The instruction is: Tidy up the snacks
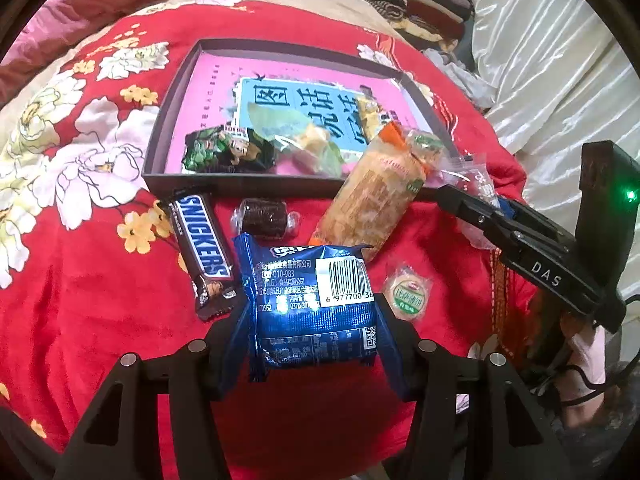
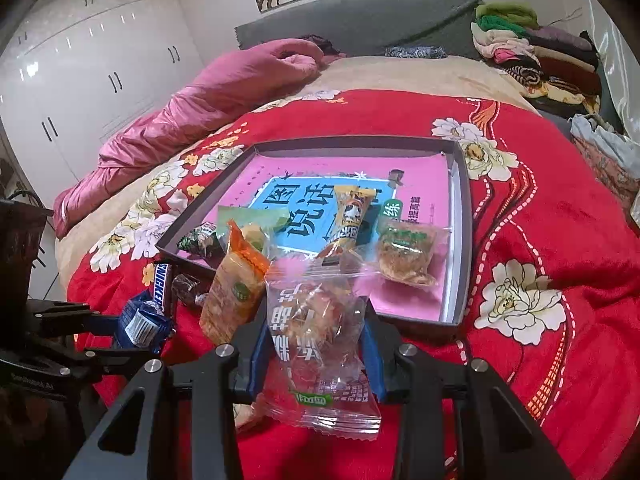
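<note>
My left gripper (image 1: 312, 320) is shut on a blue foil snack pack (image 1: 312, 300), held just above the red bedspread. My right gripper (image 2: 316, 344) is shut on a clear snack bag (image 2: 320, 344) near the front edge of the dark shallow box (image 2: 462, 240); it shows at right in the left wrist view (image 1: 472, 204). The box (image 1: 168, 120) has a pink and blue lining and holds several wrapped snacks. Outside it lie a Snickers bar (image 1: 202, 248), a dark wrapped candy (image 1: 265, 218), a long orange cracker pack (image 1: 368, 196) leaning on the box edge, and a round green-labelled biscuit (image 1: 407, 292).
Everything lies on a red floral bedspread (image 2: 540, 220). A pink quilt (image 2: 192, 112) lies at the back left, a pile of folded clothes (image 2: 540, 52) at the back right. White wardrobes (image 2: 80, 60) stand to the left.
</note>
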Available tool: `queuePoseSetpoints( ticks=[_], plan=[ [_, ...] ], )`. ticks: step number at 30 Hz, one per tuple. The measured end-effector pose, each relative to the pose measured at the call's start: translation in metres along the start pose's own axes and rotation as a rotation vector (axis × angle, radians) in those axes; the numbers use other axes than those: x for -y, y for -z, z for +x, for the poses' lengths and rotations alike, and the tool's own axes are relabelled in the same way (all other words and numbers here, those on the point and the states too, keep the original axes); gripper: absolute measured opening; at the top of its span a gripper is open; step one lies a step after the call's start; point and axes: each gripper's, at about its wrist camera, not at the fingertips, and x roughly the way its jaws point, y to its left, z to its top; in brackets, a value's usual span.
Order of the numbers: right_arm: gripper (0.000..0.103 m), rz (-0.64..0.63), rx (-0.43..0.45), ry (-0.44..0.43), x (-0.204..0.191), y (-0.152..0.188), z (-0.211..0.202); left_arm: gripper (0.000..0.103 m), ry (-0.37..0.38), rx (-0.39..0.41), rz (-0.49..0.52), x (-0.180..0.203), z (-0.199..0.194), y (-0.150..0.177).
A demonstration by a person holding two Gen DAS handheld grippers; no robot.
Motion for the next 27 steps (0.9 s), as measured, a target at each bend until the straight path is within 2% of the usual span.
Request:
queuePoseSetpoints(
  ticks=[27],
  plan=[
    [0.04, 0.013, 0.09, -0.002, 0.002, -0.013, -0.014, 0.059, -0.032, 0.116, -0.008, -0.003, -0.026, -0.018]
  ],
)
